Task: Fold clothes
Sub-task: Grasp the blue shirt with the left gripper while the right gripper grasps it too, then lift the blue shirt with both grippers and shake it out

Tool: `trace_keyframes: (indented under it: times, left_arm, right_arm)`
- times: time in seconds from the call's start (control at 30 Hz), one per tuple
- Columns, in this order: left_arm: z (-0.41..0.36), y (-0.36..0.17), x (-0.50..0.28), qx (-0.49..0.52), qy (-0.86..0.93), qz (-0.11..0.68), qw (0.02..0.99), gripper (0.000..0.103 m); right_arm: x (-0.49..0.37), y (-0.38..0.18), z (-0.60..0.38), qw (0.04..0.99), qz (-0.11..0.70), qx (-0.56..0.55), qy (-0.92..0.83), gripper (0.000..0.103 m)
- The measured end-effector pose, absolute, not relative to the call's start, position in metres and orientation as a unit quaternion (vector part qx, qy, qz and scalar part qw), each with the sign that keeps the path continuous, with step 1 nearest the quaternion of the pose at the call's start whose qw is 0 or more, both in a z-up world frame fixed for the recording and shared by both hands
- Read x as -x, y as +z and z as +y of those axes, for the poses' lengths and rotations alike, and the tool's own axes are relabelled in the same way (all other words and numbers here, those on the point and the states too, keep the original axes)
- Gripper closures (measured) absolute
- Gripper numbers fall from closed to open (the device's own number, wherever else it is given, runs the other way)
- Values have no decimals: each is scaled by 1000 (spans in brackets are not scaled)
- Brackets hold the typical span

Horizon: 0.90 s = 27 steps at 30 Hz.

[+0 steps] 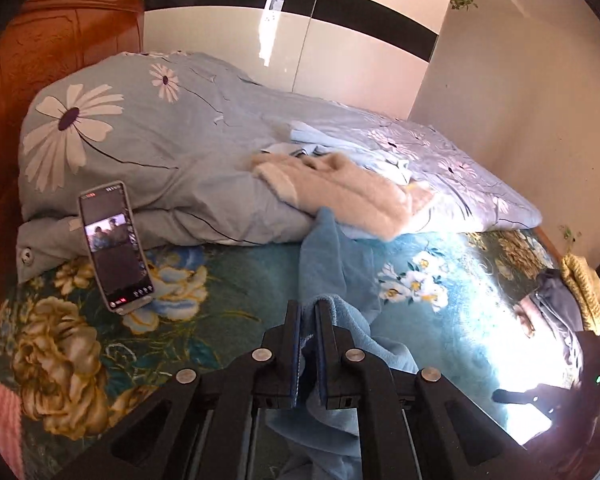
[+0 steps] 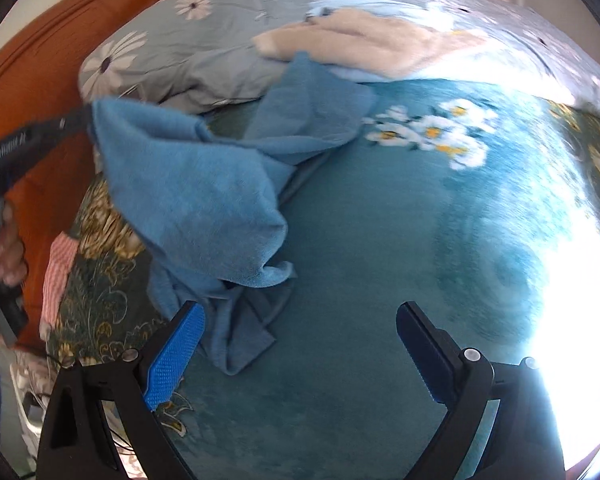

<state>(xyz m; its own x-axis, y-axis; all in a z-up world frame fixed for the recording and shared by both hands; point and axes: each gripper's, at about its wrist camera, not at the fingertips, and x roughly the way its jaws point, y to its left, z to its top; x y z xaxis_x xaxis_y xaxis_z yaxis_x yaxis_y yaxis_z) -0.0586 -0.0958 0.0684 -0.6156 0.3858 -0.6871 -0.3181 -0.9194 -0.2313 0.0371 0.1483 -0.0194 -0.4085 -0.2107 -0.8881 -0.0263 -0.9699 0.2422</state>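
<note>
A blue fleece garment (image 2: 204, 200) hangs bunched over the teal floral bedspread (image 2: 380, 240). My left gripper (image 1: 308, 312) is shut on an edge of this blue garment (image 1: 332, 256) and lifts it; the same gripper shows at the left of the right wrist view (image 2: 88, 114). My right gripper (image 2: 300, 332) is open and empty, low over the bedspread just right of the garment's hanging end. A cream fluffy garment (image 1: 340, 188) and a light blue one (image 1: 312, 136) lie on the folded duvet behind.
A grey-blue daisy duvet (image 1: 140, 152) is piled along the back. A phone (image 1: 114, 244) leans against it at the left. An orange wooden headboard (image 1: 40, 64) is at the left. Dark and yellow clothes (image 1: 572, 292) lie at the bed's right edge, in strong sunlight.
</note>
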Motion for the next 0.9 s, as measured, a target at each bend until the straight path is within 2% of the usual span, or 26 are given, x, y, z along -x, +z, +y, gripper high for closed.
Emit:
trace_keyframes:
  times: [0.1, 0.17, 0.23, 0.37, 0.4, 0.5, 0.53, 0.6, 0.7, 0.9]
  left_arm:
    - [-98, 71, 56, 393, 898, -37, 193, 96]
    - [-98, 71, 53, 394, 899, -33, 190, 96]
    - [-98, 70, 51, 396, 898, -33, 190, 96]
    - [-101, 68, 49, 401, 896, -36, 185, 96]
    - [-102, 68, 49, 403, 896, -37, 184, 96]
    - [-106, 69, 49, 405, 896, -41, 180, 96]
    - [-107, 71, 49, 404, 896, -43, 180, 96]
    - [-108, 76, 49, 400, 897, -46, 182, 96]
    - [-106, 88, 49, 388, 901, -48, 187, 96]
    - [-90, 131, 50, 343, 911, -60, 221, 96]
  right_arm:
    - [-23, -32, 119, 77, -67, -552, -828, 7]
    - [-14, -43, 107, 88, -60, -561, -821, 14]
    - [-5, -53, 100, 86, -54, -569, -816, 35]
    - [13, -66, 109, 55, -80, -578, -810, 45]
    - [17, -66, 112, 53, -92, -577, -810, 51]
    - [23, -63, 119, 47, -112, -570, -813, 81]
    - [25, -60, 124, 49, -130, -564, -814, 86]
    - [27, -50, 143, 51, -177, -542, -820, 92]
    - [29, -25, 175, 30, -220, -502, -836, 95]
    - [32, 65, 243, -9, -240, -396, -886, 96]
